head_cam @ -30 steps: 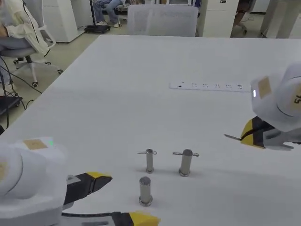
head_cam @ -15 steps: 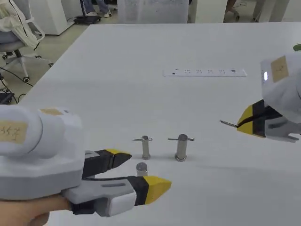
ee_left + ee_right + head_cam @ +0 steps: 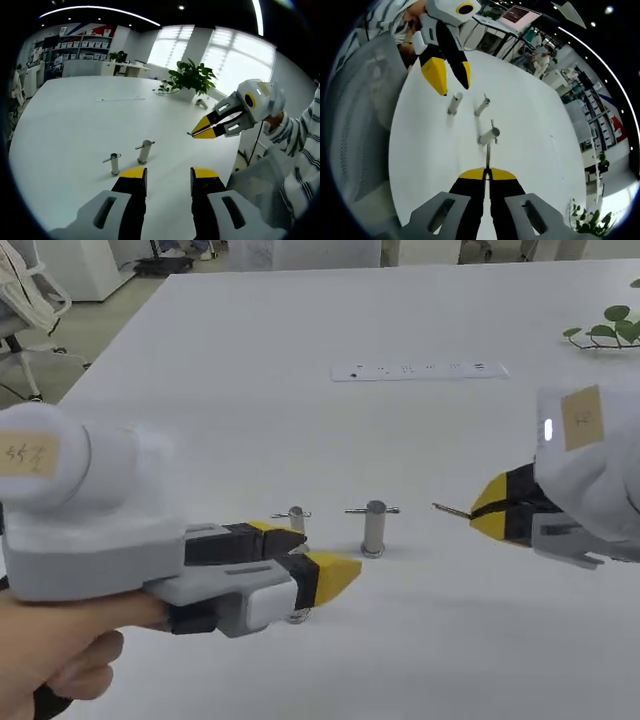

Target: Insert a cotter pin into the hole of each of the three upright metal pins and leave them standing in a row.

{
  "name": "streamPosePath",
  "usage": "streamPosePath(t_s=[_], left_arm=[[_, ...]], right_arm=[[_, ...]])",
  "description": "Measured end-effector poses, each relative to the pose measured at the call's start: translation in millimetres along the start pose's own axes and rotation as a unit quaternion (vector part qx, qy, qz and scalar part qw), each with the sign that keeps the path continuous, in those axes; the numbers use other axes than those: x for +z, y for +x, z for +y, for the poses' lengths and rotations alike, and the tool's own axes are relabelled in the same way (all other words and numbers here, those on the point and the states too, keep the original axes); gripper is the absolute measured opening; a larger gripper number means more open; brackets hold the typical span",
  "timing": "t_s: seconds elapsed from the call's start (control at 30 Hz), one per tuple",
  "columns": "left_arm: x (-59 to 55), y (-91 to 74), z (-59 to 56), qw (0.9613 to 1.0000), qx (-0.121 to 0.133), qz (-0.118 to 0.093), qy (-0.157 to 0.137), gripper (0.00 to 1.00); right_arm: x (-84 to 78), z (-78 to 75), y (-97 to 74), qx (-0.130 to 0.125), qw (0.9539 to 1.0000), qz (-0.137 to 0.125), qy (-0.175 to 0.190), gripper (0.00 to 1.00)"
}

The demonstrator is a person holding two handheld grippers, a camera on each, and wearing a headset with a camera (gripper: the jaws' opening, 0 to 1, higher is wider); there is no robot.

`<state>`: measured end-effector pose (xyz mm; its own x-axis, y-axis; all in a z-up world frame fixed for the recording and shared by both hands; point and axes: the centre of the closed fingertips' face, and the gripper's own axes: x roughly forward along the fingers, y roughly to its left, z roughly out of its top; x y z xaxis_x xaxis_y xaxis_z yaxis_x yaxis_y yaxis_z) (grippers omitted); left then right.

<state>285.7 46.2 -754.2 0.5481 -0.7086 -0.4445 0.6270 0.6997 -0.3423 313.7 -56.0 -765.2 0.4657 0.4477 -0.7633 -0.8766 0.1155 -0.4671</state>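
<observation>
**Desk:** What had changed on the white table [image 3: 250, 390] in that last second?

**Photographer:** The left gripper [image 3: 330, 552], white with yellow-tipped jaws, had swung in from the table's near left corner. Its jaws stood apart, the tips reaching the bare upright steel pin [image 3: 454, 103] nearest the person's edge. Whether they bracketed it could not be told.

**Desk:** And the other two?

**Photographer:** The first cottered pin [image 3: 295, 520] and the second cottered pin [image 3: 374, 530] stood side by side just behind it, each crossed by thin wire. Neither had moved.

**Desk:** The right gripper [image 3: 478, 512]?

**Photographer:** Clamped tight on the last thin wire cotter pin [image 3: 452, 510], held above the table toward its right edge, a little closer to the group than before.

**Desk:** Meaning?

**Photographer:** Two done, by the look of it. The left seemed set to steady the third for threading, and that pin, standing forward of the pair, would then need moving into the row.
</observation>
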Motion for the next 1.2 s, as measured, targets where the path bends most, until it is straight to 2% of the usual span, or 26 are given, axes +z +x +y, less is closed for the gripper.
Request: streamPosePath(t_s=[0.1,0.17,0.27,0.47,0.6,0.67,0.77,0.97,1.03,1.2], left_arm=[[1.2,5.0,-4.1,1.0,-0.005,0.001,0.0,0.36],[0.4,7.3,-7.6,0.9999,-0.013,0.006,-0.002,0.34],[0.1,12.1,-11.6,0.9996,-0.021,0.009,-0.013,0.3],[0.1,19.8,-16.6,0.9985,-0.032,0.019,-0.04,0.3],[-2.0,22.7,-20.7,0.9965,-0.042,0.029,-0.066,0.28],[-2.6,23.6,-28.0,0.9932,-0.058,0.035,-0.094,0.28],[0.1,25.0,-29.4,0.9931,-0.061,0.027,-0.096,0.28],[-2.4,28.7,-37.9,0.9898,-0.076,0.038,-0.114,0.23],[-1.7,29.5,-41.2,0.9888,-0.082,0.035,-0.119,0.22],[-3.5,32.3,-45.4,0.9869,-0.088,0.039,-0.13,0.21]], right_arm=[[0.9,6.5,-0.1,-0.013,0.9999,-0.002,-0.004,0.02],[4.2,8.0,-1.6,-0.024,0.9996,-0.012,0.0,0.02],[4.3,10.3,-1.4,-0.033,0.9994,-0.01,-0.003,0.02],[9.1,18.8,-0.5,-0.037,0.9991,-0.019,0.004,0.02],[13.5,24.7,1.4,-0.045,0.9987,-0.023,-0.005,0.02],[15.9,26.3,1.4,-0.049,0.9984,-0.025,-0.006,0.02],[19.8,29.9,1.1,-0.051,0.9982,-0.031,-0.003,0.02],[27.1,34.6,-0.3,-0.063,0.9969,-0.045,-0.011,0.02],[27.5,35.6,0.2,-0.065,0.9968,-0.044,-0.015,0.02],[30.5,39.7,1.2,-0.057,0.9967,-0.055,0.014,0.02]])
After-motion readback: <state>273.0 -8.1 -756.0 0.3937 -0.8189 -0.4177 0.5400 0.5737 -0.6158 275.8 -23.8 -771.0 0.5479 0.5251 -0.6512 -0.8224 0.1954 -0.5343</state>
